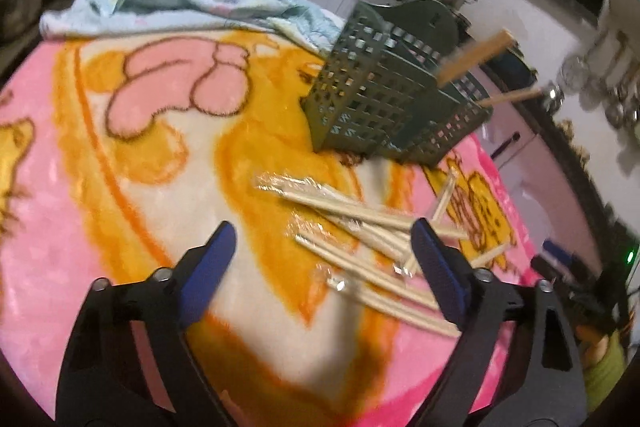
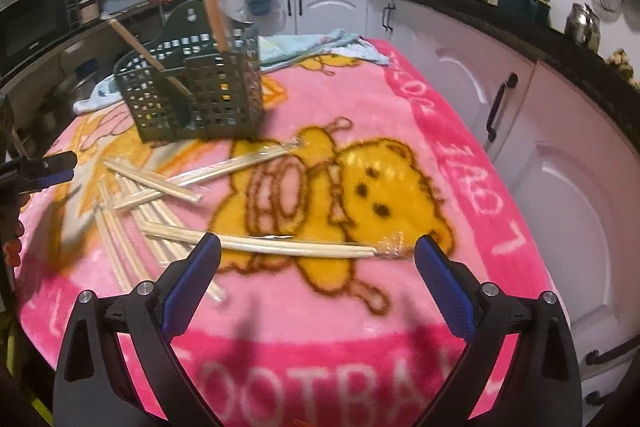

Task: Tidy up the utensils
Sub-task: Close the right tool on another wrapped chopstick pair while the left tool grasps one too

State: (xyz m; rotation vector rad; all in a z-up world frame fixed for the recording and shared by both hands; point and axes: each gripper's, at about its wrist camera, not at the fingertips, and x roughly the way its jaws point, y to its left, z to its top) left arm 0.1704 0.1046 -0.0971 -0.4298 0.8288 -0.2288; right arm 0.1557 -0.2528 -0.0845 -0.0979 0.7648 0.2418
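Pink fleece, printed with a yellow bear, covers the table where a scatter of wrapped chopsticks (image 1: pixel 360 227) lies just in front of a dark green basket (image 1: pixel 384 99), the landmark for everything on this blanket (image 1: pixel 120 187). Two wooden sticks (image 2: pixel 214 23) already stand in the basket, leaning out over its rim. A crumpled pale blue towel (image 1: pixel 180 3) sits behind the basket, near the white cupboards.

Both claws hang over the pile with jaws apart and nothing between them. The left gripper (image 1: pixel 320 259) hovers on the near side of the heap from the basket, its blue pads straddling bare blanket while the sticks lie mostly under its right-hand finger. The right gripper (image 2: pixel 318 267) frames one long wrapped pair (image 2: pixel 280 247) that lies crosswise, farther from the basket than the rest.

Judging by the layout, the step in hand is picking up another pair for the basket. That lone crosswise pair looks the easiest target, since it is clear of the tangle. A good grab would likely come near its middle, with the jaws set across its length, so the pair stays level when lifted. The shiny wrapping may slip, and the soft fleece could give underneath, so a firm, square pinch seems wise. The left claw would need to shift toward the heap first.
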